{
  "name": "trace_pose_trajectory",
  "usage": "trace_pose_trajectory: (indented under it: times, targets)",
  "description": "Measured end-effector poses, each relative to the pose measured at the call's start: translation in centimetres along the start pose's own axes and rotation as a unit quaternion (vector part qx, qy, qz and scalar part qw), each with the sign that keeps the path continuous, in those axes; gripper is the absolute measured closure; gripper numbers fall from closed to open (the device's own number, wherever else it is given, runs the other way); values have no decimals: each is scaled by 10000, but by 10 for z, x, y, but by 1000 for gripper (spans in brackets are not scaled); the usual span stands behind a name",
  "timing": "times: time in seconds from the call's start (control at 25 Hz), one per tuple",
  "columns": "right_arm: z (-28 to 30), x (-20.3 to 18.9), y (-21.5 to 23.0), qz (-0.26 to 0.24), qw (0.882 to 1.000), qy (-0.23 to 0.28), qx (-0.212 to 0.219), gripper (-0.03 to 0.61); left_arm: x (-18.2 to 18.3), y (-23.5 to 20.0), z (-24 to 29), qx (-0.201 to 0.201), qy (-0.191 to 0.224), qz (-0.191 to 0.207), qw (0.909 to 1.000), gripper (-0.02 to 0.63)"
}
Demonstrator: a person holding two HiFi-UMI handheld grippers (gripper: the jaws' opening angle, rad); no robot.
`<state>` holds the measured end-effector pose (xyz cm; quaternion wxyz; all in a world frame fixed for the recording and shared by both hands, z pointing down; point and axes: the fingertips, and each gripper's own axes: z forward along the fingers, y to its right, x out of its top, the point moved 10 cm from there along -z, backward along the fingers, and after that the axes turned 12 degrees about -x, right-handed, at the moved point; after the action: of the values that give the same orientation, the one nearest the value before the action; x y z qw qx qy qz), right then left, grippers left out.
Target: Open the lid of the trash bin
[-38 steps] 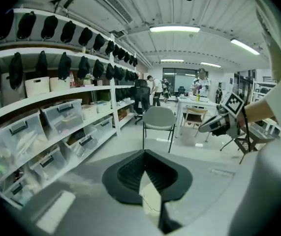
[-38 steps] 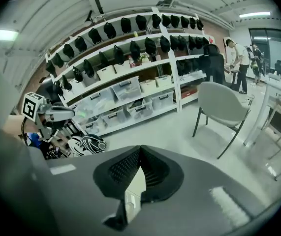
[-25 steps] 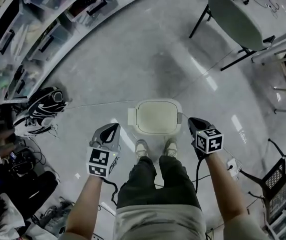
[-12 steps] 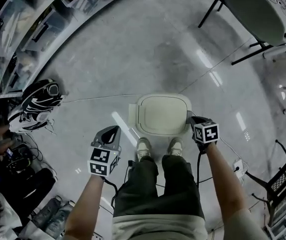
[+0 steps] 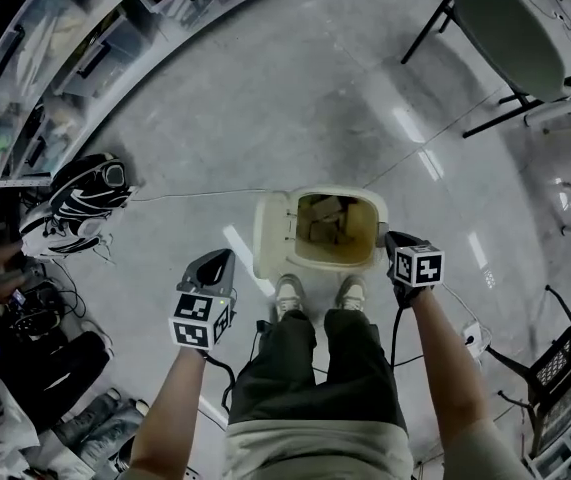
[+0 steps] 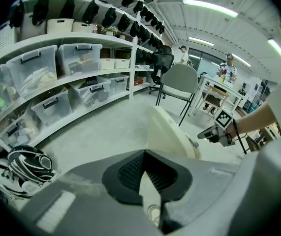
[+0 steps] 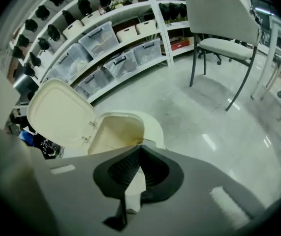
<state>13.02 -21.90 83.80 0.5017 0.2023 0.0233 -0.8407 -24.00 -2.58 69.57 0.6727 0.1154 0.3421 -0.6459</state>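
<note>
The cream trash bin [image 5: 368, 208] stands on the floor just ahead of my feet. Its lid [image 5: 270, 236] is swung up and over to the left on its hinge, and some rubbish shows inside. My right gripper [image 5: 387, 240] is shut, its tips at the bin's right rim, with nothing held. From the right gripper view, the raised lid [image 7: 59, 114] and the open mouth [image 7: 115, 132] lie beyond the tips [image 7: 140, 147]. My left gripper [image 5: 227, 255] is shut and empty, left of the bin. It faces the back of the lid [image 6: 167, 132].
Curved shelves with clear storage boxes [image 5: 65, 58] run along the left. A black-and-white helmet [image 5: 80, 203] lies on the floor beside them. A chair [image 5: 505, 28] stands at the upper right. A thin cable [image 5: 195, 196] crosses the floor, and a power strip [image 5: 470, 333] lies to the right.
The bin's lid, flat and closed in both earlier frames, has flipped up to the left and the inside now shows. The right gripper stays at the bin's right rim.
</note>
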Motion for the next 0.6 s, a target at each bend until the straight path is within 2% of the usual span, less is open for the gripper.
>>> trace_pose_trajectory:
  times: [0.16,0.32,0.48,0.6]
  targets:
    - [-68,36,-23,219,9984,491,147,575,14,4,-37,84,58,-83,9999,612]
    - [-151,70,-48,281,9930,1100,340,575,45,20,-72,-24,292,-23,9996,612]
    - [-234,102,-69,42,9844,1707,418,575,95,45,-108,-125,670,356,9970,612]
    - [-292,116,-84,-113,9753,2152,483,575,128,65,-140,-165,1054,728,9916,612]
